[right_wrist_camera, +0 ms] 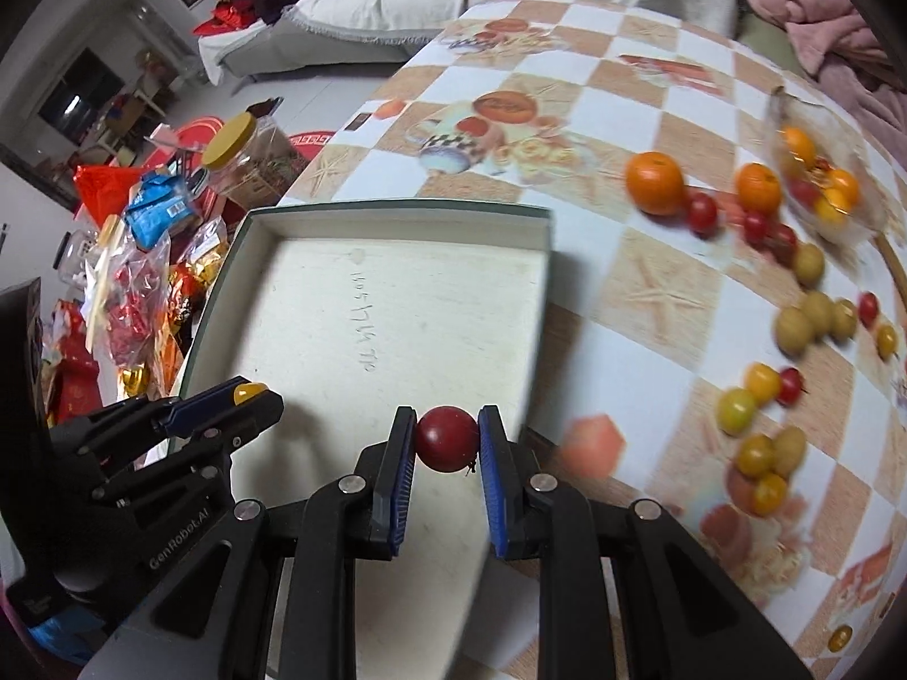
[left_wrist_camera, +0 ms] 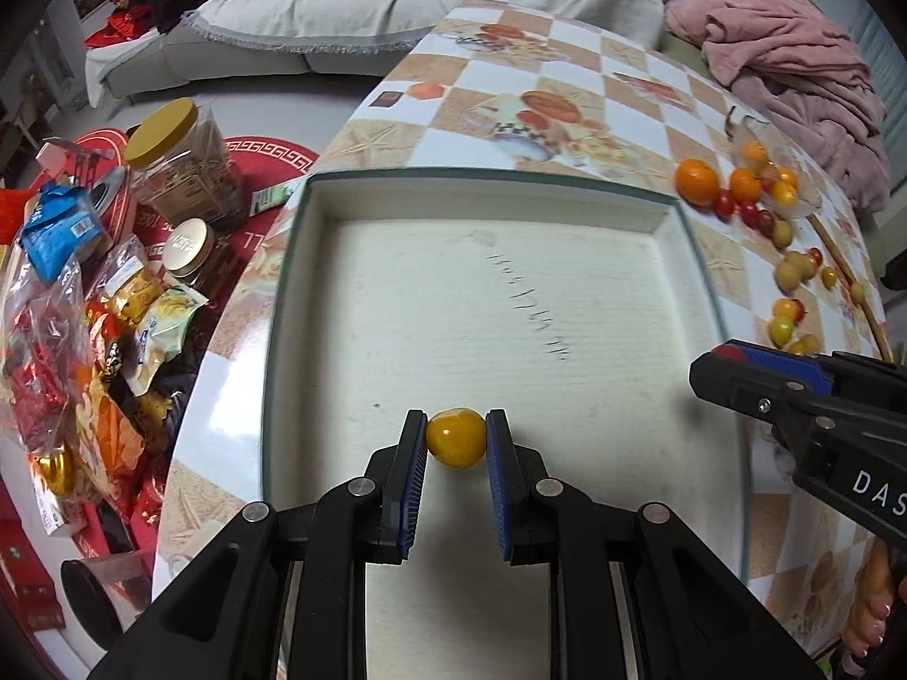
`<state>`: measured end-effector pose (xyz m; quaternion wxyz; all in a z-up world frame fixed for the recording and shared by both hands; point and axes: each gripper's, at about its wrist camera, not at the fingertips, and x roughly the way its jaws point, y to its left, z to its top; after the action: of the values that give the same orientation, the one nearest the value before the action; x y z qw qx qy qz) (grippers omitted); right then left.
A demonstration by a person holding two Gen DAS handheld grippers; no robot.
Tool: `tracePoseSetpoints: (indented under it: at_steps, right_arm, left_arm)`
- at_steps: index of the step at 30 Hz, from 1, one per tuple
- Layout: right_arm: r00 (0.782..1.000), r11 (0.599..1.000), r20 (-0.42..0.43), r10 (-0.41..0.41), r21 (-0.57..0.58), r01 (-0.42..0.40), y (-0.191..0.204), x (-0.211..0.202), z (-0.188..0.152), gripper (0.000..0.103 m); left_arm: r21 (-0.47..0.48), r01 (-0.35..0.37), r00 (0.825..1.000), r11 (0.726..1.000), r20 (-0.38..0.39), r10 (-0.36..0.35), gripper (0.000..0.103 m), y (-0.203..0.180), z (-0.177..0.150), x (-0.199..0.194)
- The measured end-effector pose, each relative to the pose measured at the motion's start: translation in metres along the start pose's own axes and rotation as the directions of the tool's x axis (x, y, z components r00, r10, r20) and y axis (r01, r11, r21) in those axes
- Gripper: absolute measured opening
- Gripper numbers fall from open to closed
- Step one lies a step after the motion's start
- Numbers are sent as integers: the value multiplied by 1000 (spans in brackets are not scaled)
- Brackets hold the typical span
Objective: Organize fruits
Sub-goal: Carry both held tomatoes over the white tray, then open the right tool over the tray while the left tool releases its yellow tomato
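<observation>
My left gripper [left_wrist_camera: 456, 437] is shut on a yellow cherry tomato [left_wrist_camera: 456, 437] over the near part of a shallow white tray [left_wrist_camera: 487, 192]. My right gripper [right_wrist_camera: 447, 437] is shut on a red cherry tomato [right_wrist_camera: 447, 437] above the tray's right rim [right_wrist_camera: 547, 260]. Each gripper shows in the other's view: the right one at the right edge [left_wrist_camera: 731, 365], the left one at the lower left [right_wrist_camera: 249, 396]. Loose fruit lies on the table to the right of the tray: two oranges [right_wrist_camera: 655, 182], red, yellow and green cherry tomatoes [right_wrist_camera: 737, 409], some in a clear bag [right_wrist_camera: 816, 181].
The tray sits on a checked tablecloth [right_wrist_camera: 567, 90]. Left of the table are snack packets [left_wrist_camera: 107, 340] and jars [left_wrist_camera: 181, 164] on a red surface. A sofa [left_wrist_camera: 340, 5] stands behind, and a pink blanket [left_wrist_camera: 793, 56] lies at the far right.
</observation>
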<state>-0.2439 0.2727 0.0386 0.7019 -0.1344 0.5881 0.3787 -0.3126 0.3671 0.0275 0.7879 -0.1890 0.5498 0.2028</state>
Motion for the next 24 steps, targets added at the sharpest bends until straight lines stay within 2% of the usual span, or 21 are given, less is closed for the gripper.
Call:
tracePoseSetpoints:
  at_steps: [11,14,15,16,17,18,20,21,22,24]
  right_arm:
    - [998,999,-56,-42,-34,40,11,34,10,25]
    - [997,998,-60,-45,-48,42,13,37,12,29]
    - [997,998,-61,-41,-52,38,13,37,12,36]
    - [997,998,-60,-41,-54,38,13,37,13,47]
    - [998,998,-56,-39,-53,36,13,36,14,52]
    - [999,998,-47,-27,-50,24,13,34,15,57]
    - [1000,999,-25,-5,-46,4,15,28,16,67]
    - [1000,999,-11,5,-44,-6,16,23,17,78]
    - [1000,999,8,8,-39,-8,16,18,17,84]
    - [999,1000,39,14,-26,-13,14,8,17,84]
  left_arm:
    - [26,-35,999,999,-15,35,24,6,-5,13]
    - [35,-37,999,999,-19,38,24,5,-5,14]
    - [34,-34,999,999,-20,35,28,5,-5,14]
    - [33,-32,999,999,-22,33,52,5,-5,14]
    - [30,-46,999,998,-21,46,68,5,-6,13]
    - [23,-61,998,998,-1,61,78,6,-7,10]
    - [20,-52,999,998,19,51,78,5,-7,6]
    - [24,-58,998,998,11,58,78,5,-7,6]
    - [28,-66,998,997,2,66,78,4,-7,8]
    - [33,-68,998,997,-5,68,78,2,-7,7]
